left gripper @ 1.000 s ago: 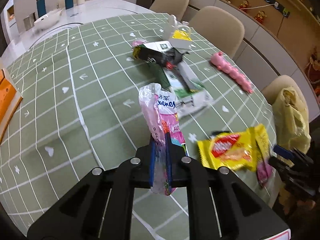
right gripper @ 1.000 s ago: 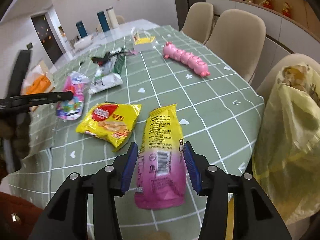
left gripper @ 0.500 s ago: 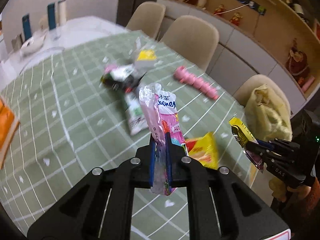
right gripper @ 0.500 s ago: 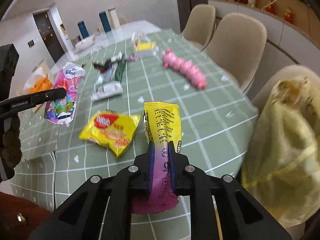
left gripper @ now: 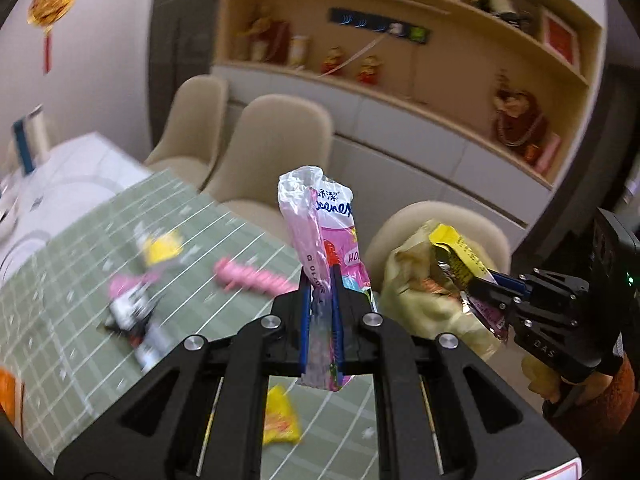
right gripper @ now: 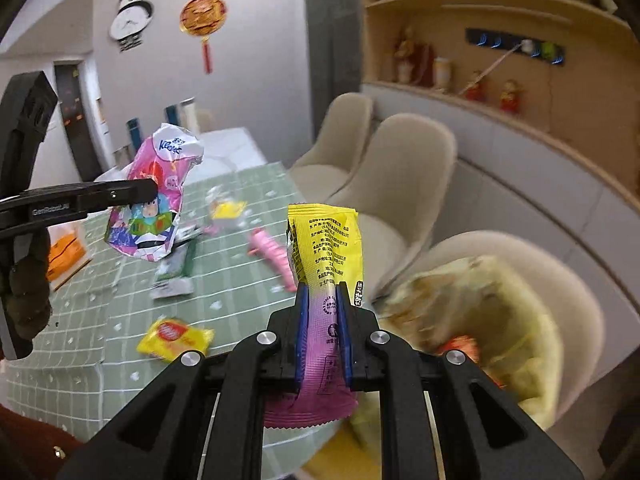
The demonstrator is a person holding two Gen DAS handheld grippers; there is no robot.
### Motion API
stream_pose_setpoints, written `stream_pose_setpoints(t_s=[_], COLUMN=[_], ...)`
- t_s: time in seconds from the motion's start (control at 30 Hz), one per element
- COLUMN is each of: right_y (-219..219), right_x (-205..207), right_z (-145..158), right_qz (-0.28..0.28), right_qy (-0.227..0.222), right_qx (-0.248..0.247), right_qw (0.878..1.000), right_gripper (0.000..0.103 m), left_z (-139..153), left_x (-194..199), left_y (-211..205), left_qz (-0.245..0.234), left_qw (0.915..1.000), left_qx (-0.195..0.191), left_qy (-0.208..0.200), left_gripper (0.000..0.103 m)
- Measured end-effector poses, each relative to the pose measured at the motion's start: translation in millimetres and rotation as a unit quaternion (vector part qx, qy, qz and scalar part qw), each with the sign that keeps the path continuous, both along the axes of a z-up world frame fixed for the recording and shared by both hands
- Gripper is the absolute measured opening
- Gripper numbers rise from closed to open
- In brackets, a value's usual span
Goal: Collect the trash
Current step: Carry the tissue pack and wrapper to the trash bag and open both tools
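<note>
My left gripper (left gripper: 321, 292) is shut on a pink tissue wrapper (left gripper: 320, 224) and holds it up in the air; the wrapper also shows in the right wrist view (right gripper: 154, 200). My right gripper (right gripper: 322, 300) is shut on a yellow and pink snack packet (right gripper: 324, 248), lifted above the table edge; the packet also shows in the left wrist view (left gripper: 460, 256). A yellowish trash bag (right gripper: 492, 312) sits open on a beige chair (right gripper: 532, 256) to the right, and shows in the left wrist view (left gripper: 416, 292). A yellow snack packet (right gripper: 176, 338) lies on the green checked tablecloth (right gripper: 224, 288).
A pink caterpillar toy (right gripper: 272, 252), a green and white carton (right gripper: 176, 272) and a small yellow packet (right gripper: 228, 210) lie on the table. An orange box (right gripper: 64, 252) sits at the left. Beige chairs (right gripper: 400, 184) line the far side, with shelves behind.
Both grippers have lifted their wrappers off the table and swung right toward the chair with the trash bag. The right gripper shut on its snack packet a second ago.
</note>
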State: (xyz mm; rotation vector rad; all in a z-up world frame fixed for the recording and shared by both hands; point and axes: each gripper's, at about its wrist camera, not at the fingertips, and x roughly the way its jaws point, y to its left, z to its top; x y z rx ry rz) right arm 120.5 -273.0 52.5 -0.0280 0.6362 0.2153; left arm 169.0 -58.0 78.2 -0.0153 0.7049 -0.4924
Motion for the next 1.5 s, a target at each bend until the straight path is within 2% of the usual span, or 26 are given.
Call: stream_pose_setpoints(t_s=[0.17, 0.33, 0.47, 0.57, 0.7, 0.93, 1.1, 1.23, 1.5], right_y=[-56, -112, -148, -163, -174, -183, -181, -175, -153], right_x=[2, 1, -3, -4, -4, 4, 11, 22, 35], right_z=[9, 0, -19, -32, -44, -55, -57, -58, -56], right_qz=[-0.065, -0.133, -0.178, -0.197, -0.212, -0.222, -0.210, -0.196, -0.165], right_qy=[-0.005, 0.018, 0.050, 0.068, 0.082, 0.095, 0.090, 0.095, 0.093], right_qx=[-0.006, 0.000, 0.013, 0.012, 0.015, 0.020, 0.035, 0.032, 0.035], right_qw=[0.998, 0.991, 0.983, 0.978, 0.974, 0.970, 0.973, 0.975, 0.981], right_gripper=[0.014, 0.014, 0.014, 0.014, 0.014, 0.014, 0.014, 0.014, 0.014], left_z=[2, -25, -55, -73, -89, -114, -122, -116, -91], left_x=[16, 34, 47, 52, 54, 60, 65, 67, 59], left_y=[-70, -136, -186, -213, -235, -259, -261, -251, -212], left_qz=[-0.067, -0.127, -0.164, -0.179, -0.197, -0.206, -0.204, -0.193, -0.168], left_qw=[0.9978, 0.9907, 0.9815, 0.9752, 0.9691, 0.9635, 0.9614, 0.9652, 0.9747], left_qx=[0.003, 0.000, -0.002, -0.002, 0.005, 0.026, 0.021, 0.017, -0.014], left_qy=[-0.001, 0.049, 0.100, 0.130, 0.149, 0.169, 0.183, 0.176, 0.147], left_gripper=[0.009, 0.009, 0.009, 0.009, 0.009, 0.010, 0.029, 0.038, 0.042])
